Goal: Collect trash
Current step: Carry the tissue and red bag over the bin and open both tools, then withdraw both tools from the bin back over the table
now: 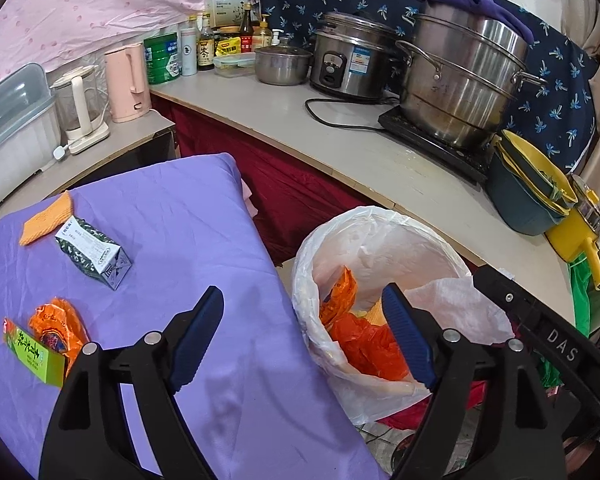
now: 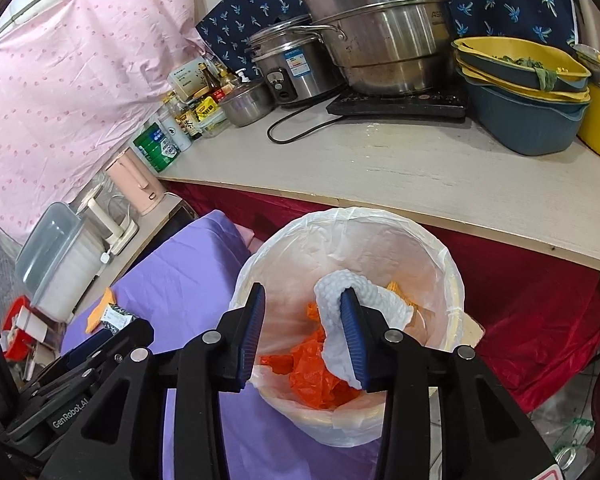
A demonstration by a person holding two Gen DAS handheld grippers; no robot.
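Note:
A trash bin lined with a white bag (image 1: 312,248) (image 2: 448,264) stands beside a purple-covered table (image 1: 188,216) (image 2: 188,292); orange plastic (image 1: 364,344) (image 2: 316,376) lies inside. My right gripper (image 2: 306,340) is open above the bin; a white paper towel (image 2: 340,284) hangs draped over its right finger (image 2: 354,336). My left gripper (image 1: 304,336) is open and empty at the table's edge next to the bin. On the table lie a dark green carton (image 1: 94,250), an orange wrapper (image 1: 60,320), a green box (image 1: 32,354) and an orange cloth (image 1: 48,220).
A beige counter (image 1: 340,152) (image 2: 420,168) behind the bin carries a steel steamer pot (image 1: 464,80), a rice cooker (image 1: 352,56), bottles, yellow and blue basins (image 2: 528,88). Pink kettle (image 1: 126,80) and a dish box stand on a side cabinet at left.

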